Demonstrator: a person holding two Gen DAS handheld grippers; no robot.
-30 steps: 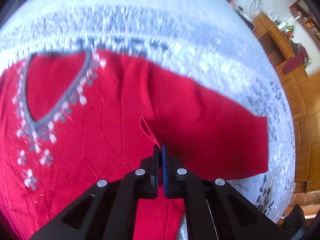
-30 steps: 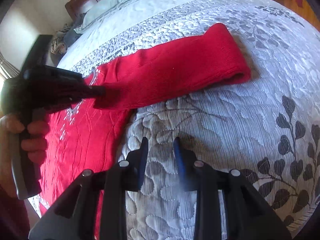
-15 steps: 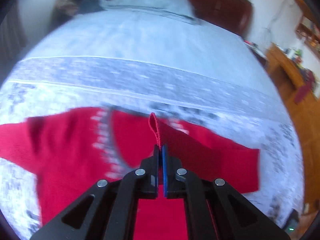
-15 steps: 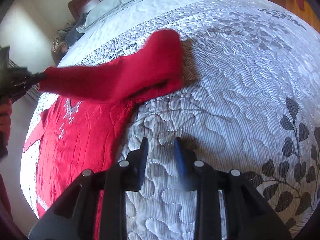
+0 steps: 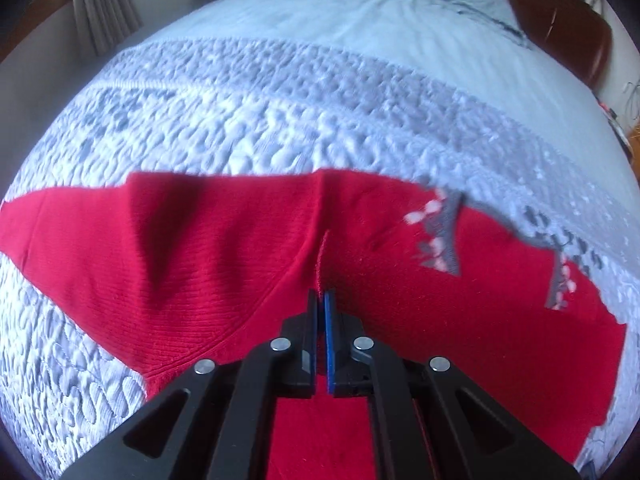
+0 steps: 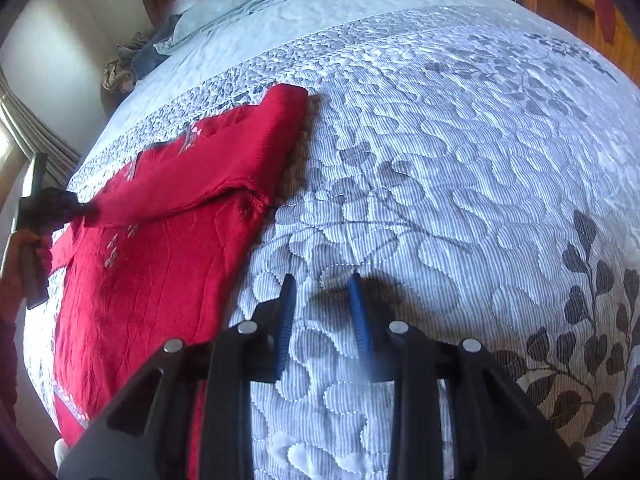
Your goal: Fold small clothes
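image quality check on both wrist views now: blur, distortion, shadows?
Left wrist: motion smear on the quilt and the sweater collar trim; left gripper itself is sharp; strong fisheye bulge. Right wrist: sharp, quilt stitching crisp; right gripper throws a soft shadow on the quilt; bright window glare at the left edge; same barrel distortion, dark corners.

A wide bed [image 6: 460, 168] carries everything, covered by a pale quilted bedspread [image 5: 280, 120] stitched in leaf shapes, with a band of grey leaf print across it. Directly on the bedspread lies a red sweater [image 6: 152, 272], spread flat to the left of the right jaws, one sleeve [image 6: 240, 152] folded back over its chest. Far beyond the jaws, at the head of the bed, a light blue pillow [image 6: 240, 4] rests on the plain sheet.
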